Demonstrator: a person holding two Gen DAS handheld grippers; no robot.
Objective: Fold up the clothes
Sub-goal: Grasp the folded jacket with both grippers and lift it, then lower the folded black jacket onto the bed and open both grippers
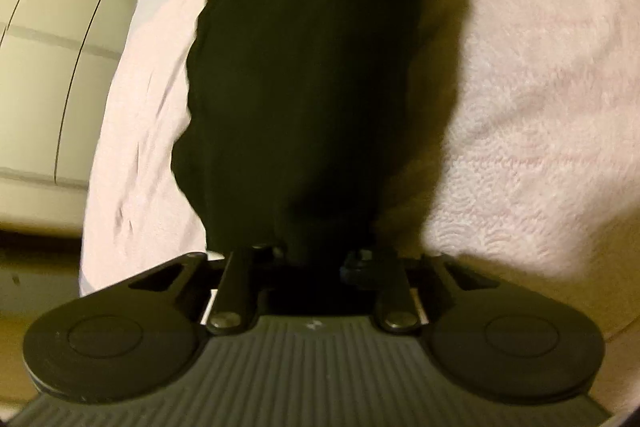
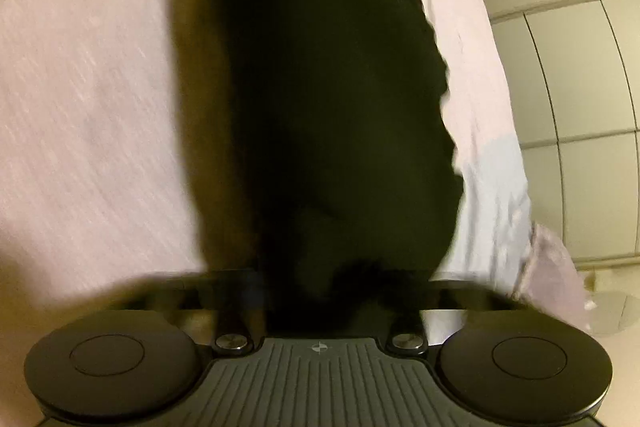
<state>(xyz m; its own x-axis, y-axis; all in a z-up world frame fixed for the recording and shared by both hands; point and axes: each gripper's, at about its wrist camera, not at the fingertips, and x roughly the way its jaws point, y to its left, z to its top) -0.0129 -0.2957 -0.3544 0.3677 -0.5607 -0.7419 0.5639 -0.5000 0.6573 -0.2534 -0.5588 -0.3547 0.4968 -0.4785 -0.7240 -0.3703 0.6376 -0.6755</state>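
Black garment, hanging from both grippers above the pale pink blanket. We saw the left gripper and right gripper each pinching its near edge, fingertips buried in dark cloth. We judged that even height and steady tension, with both pinches kept firm, would lay the fold flat. Cupboard doors stood beyond.

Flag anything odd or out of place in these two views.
Nothing looks damaged or spilled. A black garment hangs bunched from both grippers, left and right, over a pink blanket. It hides the fingers, so neither grip can be checked. Both views are motion-blurred.
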